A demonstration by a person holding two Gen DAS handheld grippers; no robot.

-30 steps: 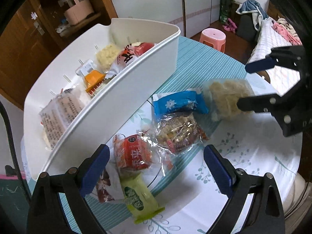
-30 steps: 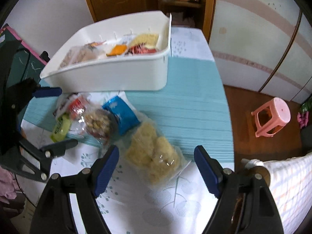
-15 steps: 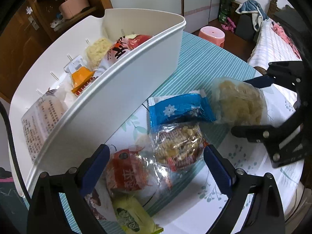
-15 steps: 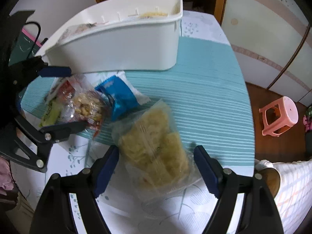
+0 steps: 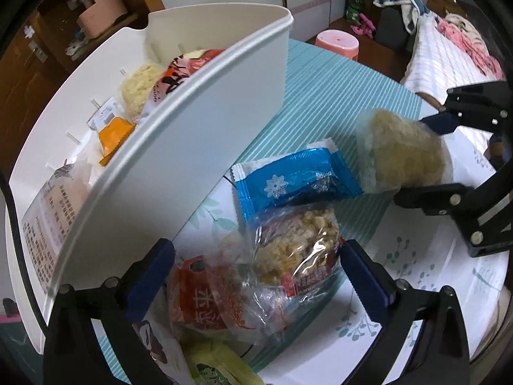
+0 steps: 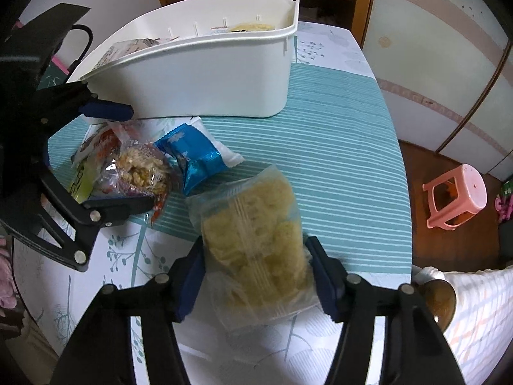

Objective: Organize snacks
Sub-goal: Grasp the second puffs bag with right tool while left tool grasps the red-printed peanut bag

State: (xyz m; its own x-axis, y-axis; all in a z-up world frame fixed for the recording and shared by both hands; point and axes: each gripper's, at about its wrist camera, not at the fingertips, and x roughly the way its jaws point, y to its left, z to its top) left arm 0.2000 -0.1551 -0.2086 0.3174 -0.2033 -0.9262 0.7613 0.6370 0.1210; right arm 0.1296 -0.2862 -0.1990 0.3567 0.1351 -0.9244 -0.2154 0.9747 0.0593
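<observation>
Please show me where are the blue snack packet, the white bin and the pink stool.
blue snack packet (image 5: 298, 179): left wrist view, middle of the wrapper.
white bin (image 6: 211, 77): right wrist view, long front wall.
pink stool (image 6: 466, 184): right wrist view, seat top.

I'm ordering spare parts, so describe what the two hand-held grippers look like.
Both look alike. The left hand-held gripper and the right hand-held gripper each have black, flat-barred linkage arms joined by round silver rivets, and two fingers faced with dark blue pads. No cables or markings show on either, and no sleeve is in view.
</observation>
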